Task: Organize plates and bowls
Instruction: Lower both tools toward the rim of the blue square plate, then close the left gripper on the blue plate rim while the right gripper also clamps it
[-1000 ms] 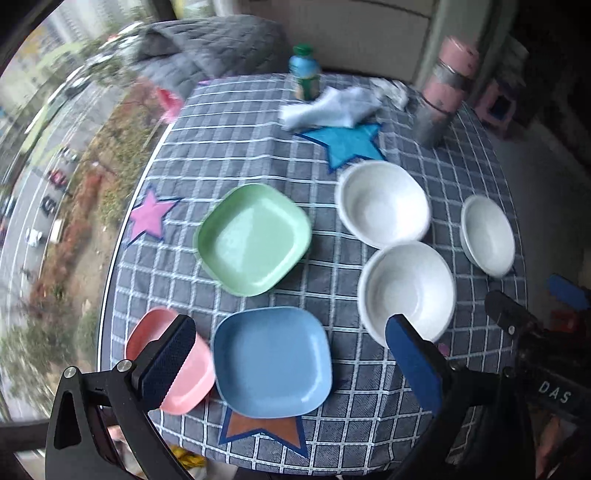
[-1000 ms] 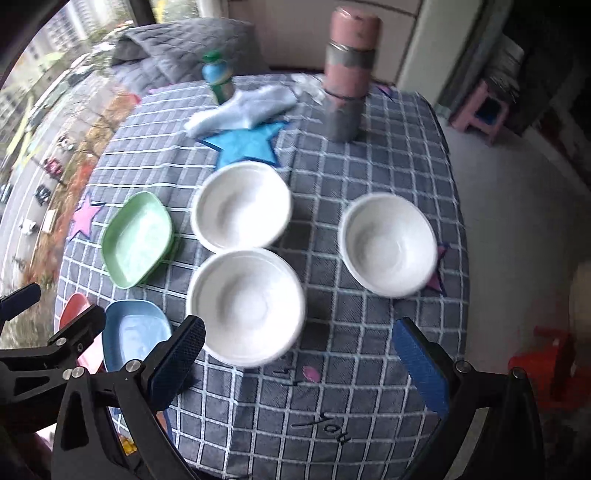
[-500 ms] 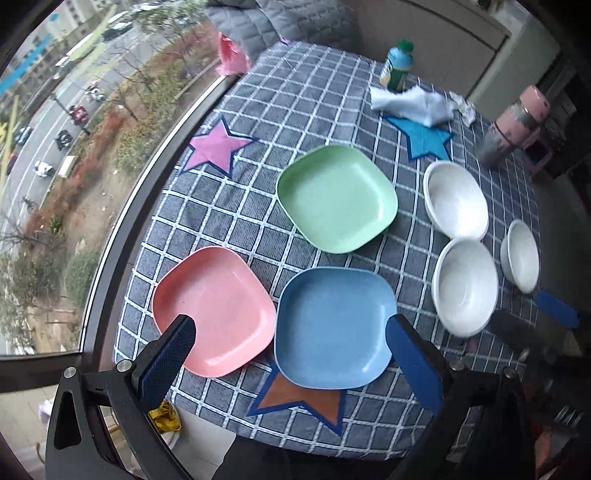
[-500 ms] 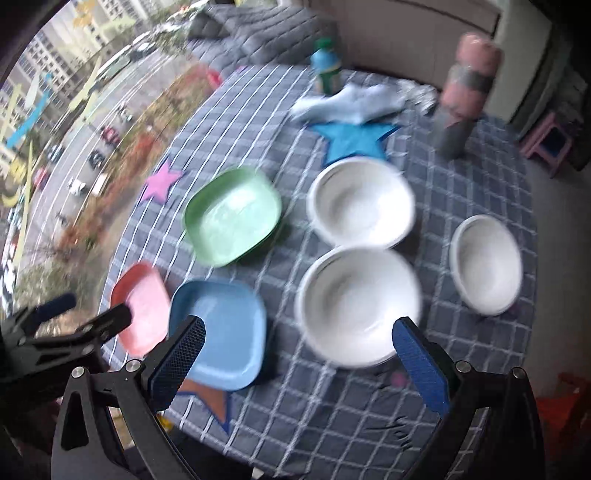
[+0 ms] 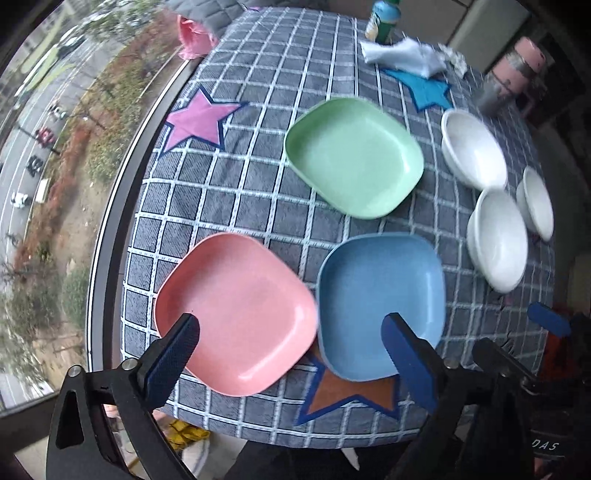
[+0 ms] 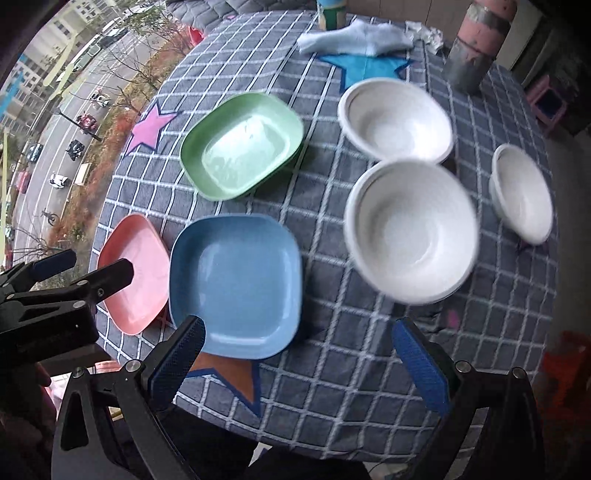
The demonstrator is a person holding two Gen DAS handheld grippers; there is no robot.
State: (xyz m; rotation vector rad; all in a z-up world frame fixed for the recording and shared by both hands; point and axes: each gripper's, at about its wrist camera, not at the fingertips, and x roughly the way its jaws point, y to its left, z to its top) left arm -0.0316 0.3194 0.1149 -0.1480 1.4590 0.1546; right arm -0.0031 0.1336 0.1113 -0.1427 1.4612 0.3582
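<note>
Over surface edge | left tool [image 5: 290, 360] wide, just been closing, empty, above pink plate [image 5: 236, 314] | right tool [image 6: 299, 360] wide, empty | risk: pads nudge blue plate [image 6: 236, 284] off edge

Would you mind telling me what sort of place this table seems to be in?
Probably a flat several floors up: a large window beside the table looks down on a street with cars. A checked tablecloth with star patches covers the table, and a quilted grey cover lies just behind it.
</note>
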